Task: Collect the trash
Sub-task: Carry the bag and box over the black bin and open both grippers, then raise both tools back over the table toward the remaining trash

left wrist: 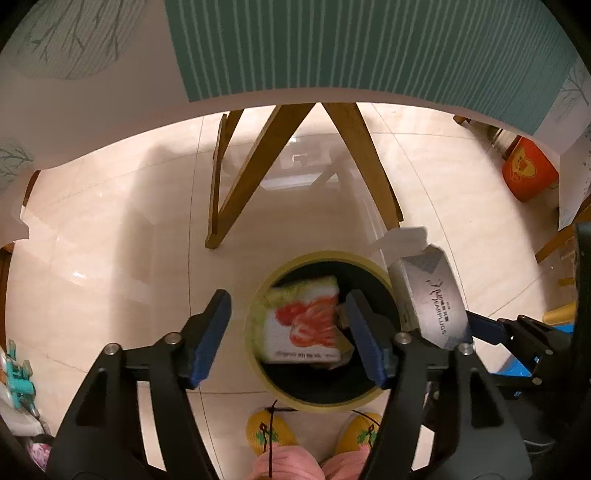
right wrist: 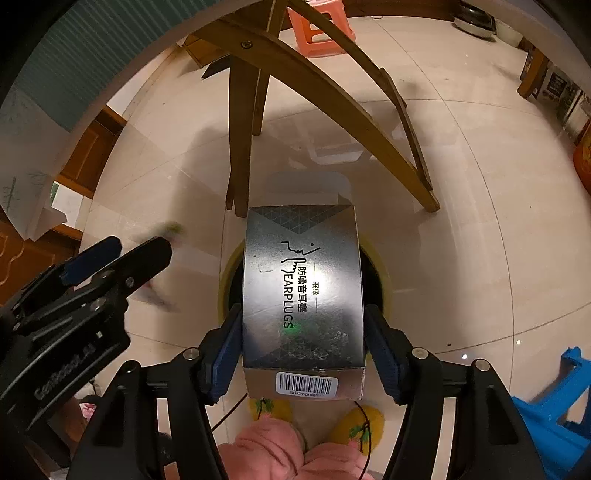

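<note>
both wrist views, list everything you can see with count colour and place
trash bin: 1, yellow rim with dark inside, on the floor below both grippers
strawberry-print box: 1, white, red and green, blurred, inside the bin's opening
earplugs box: 1, silver-grey, over the bin, between the right gripper's pads
wooden legs: several, brown, beyond the bin
floor: pale glossy tiles
stool: 1, pink-orange, far behind the legs
blue plastic item: 1, floor at right
orange container: 1, far right
slippers: 2, yellow, on the person's feet
left gripper: black with blue pads, open
right gripper: black with blue pads, shut on the box
</note>
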`<state>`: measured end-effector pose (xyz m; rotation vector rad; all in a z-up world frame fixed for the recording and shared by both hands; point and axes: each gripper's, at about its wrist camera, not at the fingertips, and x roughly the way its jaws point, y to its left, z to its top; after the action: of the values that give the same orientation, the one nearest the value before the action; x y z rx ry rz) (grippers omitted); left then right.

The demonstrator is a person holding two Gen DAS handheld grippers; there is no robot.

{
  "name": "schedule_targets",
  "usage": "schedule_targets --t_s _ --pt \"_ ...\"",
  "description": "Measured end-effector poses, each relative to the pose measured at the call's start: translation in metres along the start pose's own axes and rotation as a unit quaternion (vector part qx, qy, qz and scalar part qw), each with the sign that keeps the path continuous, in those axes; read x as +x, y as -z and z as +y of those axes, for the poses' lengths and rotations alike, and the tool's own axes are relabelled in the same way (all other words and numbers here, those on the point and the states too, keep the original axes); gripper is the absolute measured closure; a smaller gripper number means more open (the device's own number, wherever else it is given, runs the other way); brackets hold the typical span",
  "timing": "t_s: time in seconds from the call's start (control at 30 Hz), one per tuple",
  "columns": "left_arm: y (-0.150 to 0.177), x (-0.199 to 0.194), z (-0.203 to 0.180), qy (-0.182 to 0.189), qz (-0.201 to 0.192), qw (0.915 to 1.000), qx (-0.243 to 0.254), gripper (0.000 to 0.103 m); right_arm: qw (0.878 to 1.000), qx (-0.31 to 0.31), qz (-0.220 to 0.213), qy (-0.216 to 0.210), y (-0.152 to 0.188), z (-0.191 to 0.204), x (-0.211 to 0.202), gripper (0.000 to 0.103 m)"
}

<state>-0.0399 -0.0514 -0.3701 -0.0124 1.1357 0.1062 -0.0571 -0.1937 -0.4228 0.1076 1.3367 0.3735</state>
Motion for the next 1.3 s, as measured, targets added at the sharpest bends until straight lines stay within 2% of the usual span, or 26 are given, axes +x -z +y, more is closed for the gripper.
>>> schedule_targets --t_s 0.03,0.07,0.3,0.47,0.63,0.87,1.1,1.3 --pt "0.000 0.003 0.001 -0.001 -0.002 1.0000 0.000 0.030 1.000 0.000 0.000 0.000 -0.001 0.001 0.002 0.037" --pt "0.000 0.004 0.003 -0.004 -0.003 1.0000 0.000 0.029 1.000 0.001 0.002 -0.001 -0.003 0.003 0.002 0.037" --pt "-0.003 0.007 0.011 -0.014 -0.008 0.9998 -0.008 0.029 1.000 0.008 -0.003 -0.015 -0.005 0.006 0.004 0.036" --pt "-0.004 -0.009 0.018 -0.012 -0.010 0.9997 -0.019 0.029 1.000 0.004 -0.009 -0.010 -0.005 0.009 -0.001 0.036" --pt "-0.010 -0.034 0.023 -0.013 -0.001 0.9994 -0.032 0.029 1.000 0.012 -0.011 0.000 -0.005 0.013 -0.025 0.036" --pt "-0.035 -0.110 0.027 -0.028 -0.010 0.9991 -0.032 0.029 1.000 0.021 -0.018 0.005 -0.010 0.024 -0.100 0.035" --pt "-0.078 -0.215 0.028 -0.041 -0.030 0.9986 -0.019 0.029 0.999 0.009 -0.035 0.007 -0.028 0.054 -0.210 0.035" --pt "-0.122 -0.305 0.030 -0.042 -0.070 0.9967 0.001 0.029 0.998 -0.006 -0.070 0.000 -0.054 0.081 -0.304 0.035"
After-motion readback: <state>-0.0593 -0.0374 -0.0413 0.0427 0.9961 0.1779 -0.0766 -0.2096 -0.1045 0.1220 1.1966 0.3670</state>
